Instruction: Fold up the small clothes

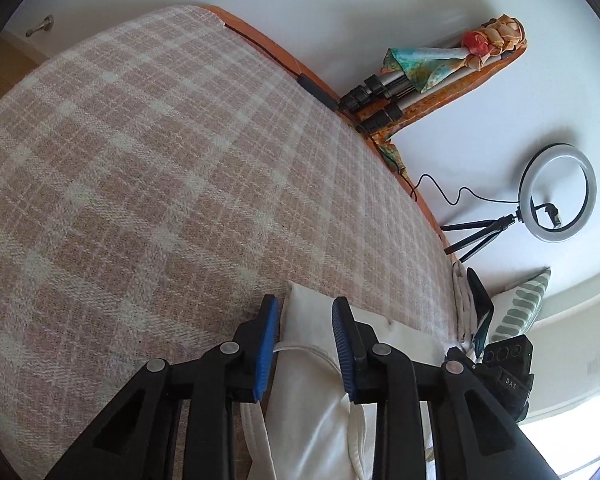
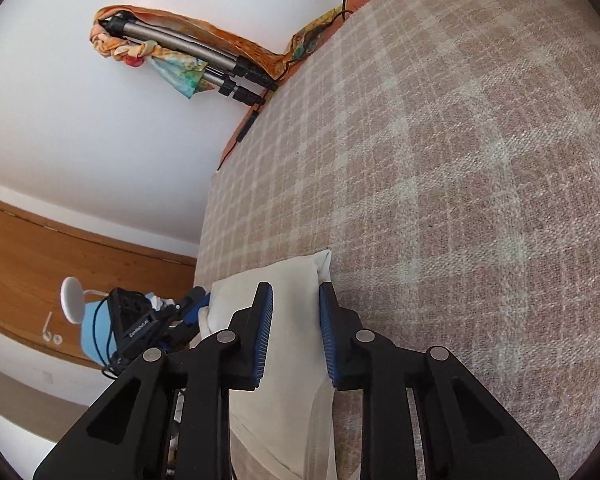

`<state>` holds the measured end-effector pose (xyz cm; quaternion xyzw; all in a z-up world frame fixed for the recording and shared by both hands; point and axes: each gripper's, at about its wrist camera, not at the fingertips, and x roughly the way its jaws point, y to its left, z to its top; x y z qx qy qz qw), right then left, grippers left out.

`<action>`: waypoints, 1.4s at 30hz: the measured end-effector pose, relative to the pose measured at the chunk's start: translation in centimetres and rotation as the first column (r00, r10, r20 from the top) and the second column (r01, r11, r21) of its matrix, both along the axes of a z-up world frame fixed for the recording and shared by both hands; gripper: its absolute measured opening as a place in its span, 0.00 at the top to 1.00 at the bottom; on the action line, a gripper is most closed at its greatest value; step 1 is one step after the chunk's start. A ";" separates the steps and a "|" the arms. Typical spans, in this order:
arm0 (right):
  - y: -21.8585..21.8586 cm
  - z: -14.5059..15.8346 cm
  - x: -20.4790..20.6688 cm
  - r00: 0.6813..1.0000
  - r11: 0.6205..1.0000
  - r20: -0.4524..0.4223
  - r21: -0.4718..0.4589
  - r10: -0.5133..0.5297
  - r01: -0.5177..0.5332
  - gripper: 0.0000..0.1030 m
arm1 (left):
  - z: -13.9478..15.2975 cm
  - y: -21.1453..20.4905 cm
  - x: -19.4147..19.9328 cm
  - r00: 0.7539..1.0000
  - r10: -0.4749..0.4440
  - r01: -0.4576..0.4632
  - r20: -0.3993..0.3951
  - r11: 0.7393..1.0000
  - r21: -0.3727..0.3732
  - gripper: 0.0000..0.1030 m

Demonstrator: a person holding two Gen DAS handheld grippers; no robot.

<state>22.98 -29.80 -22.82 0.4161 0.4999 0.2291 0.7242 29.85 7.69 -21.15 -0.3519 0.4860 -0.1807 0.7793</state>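
**Garment straddled at two ends, jaws apart**

Cloth lies flat on the checked blanket (image 1: 148, 152) that covers the bed: a small cream garment (image 1: 312, 392), near the blanket's near edge. The left gripper (image 1: 306, 312) hangs over one part of it, the right gripper (image 2: 296, 298) over a corner, each with a blue pad on either side of the fabric. Both pairs of jaws stand apart, with a clear gap to the cloth, so neither is clamped on anything. Probably the two tools sit at opposite ends so that one edge can be lifted evenly and laid over for a fold. The garment looks soft and thin, already doubled in places, with a corded hem or strap curling beside the left pad and a neat stitched corner at the right.
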 end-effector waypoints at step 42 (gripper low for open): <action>0.7 3.1 -1.4 0.996 0.954 0.077 -0.297 0.055 -0.030 0.93 | 3.8 -1.8 -4.5 0.988 -0.106 0.067 0.109 0.946 0.317 0.72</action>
